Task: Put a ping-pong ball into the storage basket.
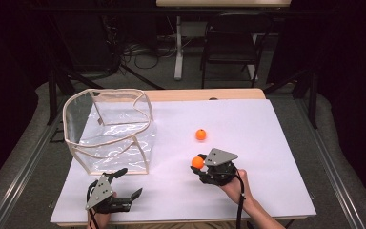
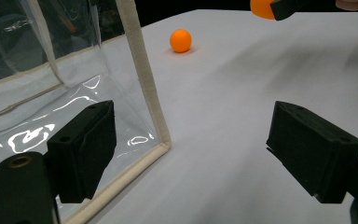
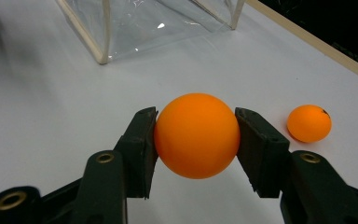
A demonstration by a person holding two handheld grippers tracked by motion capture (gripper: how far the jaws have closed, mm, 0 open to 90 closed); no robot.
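The bench [image 1: 248, 119], covered in white, carries everything here, and both hand-held grippers sit at its near edge. The biggest thing on it is a clear plastic bag [image 1: 109, 129] with cream fabric edging, standing open just ahead of the left hand-held gripper [image 1: 127, 183]; in the left gripper view one cream corner post of the bag [image 2: 144, 79] rises between the two black jaws, closer to the left jaw, which overlaps the clear wall. That left hand-held gripper is released, its jaws spread wide with nothing between them, resting low near the bench's front edge. The right hand-held gripper [image 1: 199, 163], held in the person's right hand [image 1: 236, 183], is clenched on an orange ball [image 1: 198, 162]; in the right gripper view the held ball [image 3: 196, 135] sits squarely between the two jaw pads, touched on both sides and lifted off the white surface. The bag lies ahead and to the left of this gripper, well apart from it. A second orange ball [image 1: 200, 134] lies loose on the bench a little beyond the right hand-held gripper; in the right gripper view it [image 3: 309, 123] rests just past the right jaw, apart from the held ball, with a small dark mark at its top edge.
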